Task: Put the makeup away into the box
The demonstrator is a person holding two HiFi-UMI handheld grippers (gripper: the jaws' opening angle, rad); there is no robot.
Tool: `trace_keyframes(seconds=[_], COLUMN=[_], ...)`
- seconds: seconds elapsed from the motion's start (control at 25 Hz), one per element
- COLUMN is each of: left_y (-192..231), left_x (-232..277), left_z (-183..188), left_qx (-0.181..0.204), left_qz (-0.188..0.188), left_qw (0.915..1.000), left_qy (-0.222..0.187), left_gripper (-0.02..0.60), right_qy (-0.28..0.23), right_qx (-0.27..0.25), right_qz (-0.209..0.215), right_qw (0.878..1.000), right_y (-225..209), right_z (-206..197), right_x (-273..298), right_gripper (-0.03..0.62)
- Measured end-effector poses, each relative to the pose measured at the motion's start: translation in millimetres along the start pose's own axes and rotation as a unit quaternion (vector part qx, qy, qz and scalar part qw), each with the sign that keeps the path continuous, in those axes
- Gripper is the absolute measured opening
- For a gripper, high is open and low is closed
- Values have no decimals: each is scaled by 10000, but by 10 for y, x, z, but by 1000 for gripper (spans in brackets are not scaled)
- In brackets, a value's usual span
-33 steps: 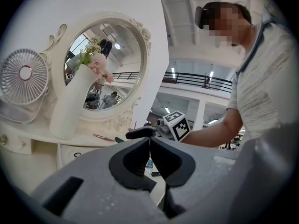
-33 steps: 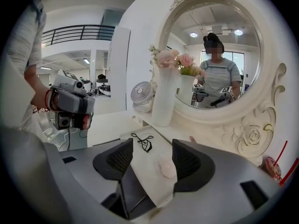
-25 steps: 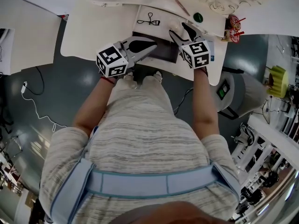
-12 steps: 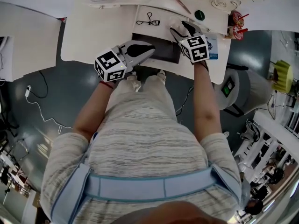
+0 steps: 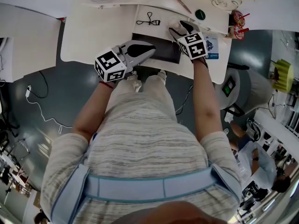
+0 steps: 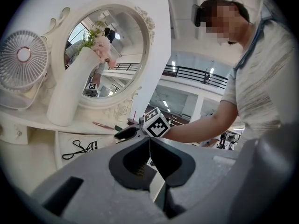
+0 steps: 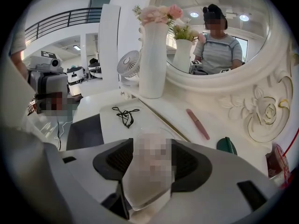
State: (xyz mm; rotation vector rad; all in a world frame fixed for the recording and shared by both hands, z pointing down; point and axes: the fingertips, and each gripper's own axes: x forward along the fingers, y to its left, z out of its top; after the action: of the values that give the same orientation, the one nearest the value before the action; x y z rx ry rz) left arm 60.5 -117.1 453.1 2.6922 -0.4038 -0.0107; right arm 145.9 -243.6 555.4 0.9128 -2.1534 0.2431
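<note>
Pale translucent makeup piece [image 7: 148, 178] is clamped in your right claw [image 5: 181, 28] over the right side of the desk [image 5: 93, 31]; the dark box [image 5: 163, 52] lies just left of it and nearer you, long axis left-right. Your left claw [image 6: 149, 149] is closed on nothing at the box's left end. Versus a second ago, the right claw has edged slightly farther away; the left barely moved.

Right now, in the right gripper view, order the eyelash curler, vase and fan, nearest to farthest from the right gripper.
1. eyelash curler, lying flat, ahead-left.
2. vase, behind it, centre.
3. fan, beyond the vase, to its left.
</note>
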Motion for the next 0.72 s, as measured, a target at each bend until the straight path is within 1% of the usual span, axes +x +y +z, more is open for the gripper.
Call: trace_keyframes(seconds=[0.32, 0.52, 0.72], left_y=[33, 27, 27], left_x=[-21, -24, -36], left_z=[-14, -30, -16], left_qx=[-19, -39, -29], left_qz=[66, 85, 95], left_qw=[10000, 10000, 9999], left_qy=[-10, -18, -38], left_gripper=[15, 15, 15], right_qy=[99, 171, 149], right_qx=[38, -110, -113], right_qz=[-53, -156, -219], right_qw=[9999, 9997, 9996], right_y=[-27, -38, -44], right_z=[-45, -46, -22], right_x=[56, 54, 36], right_gripper=[221, 166, 148])
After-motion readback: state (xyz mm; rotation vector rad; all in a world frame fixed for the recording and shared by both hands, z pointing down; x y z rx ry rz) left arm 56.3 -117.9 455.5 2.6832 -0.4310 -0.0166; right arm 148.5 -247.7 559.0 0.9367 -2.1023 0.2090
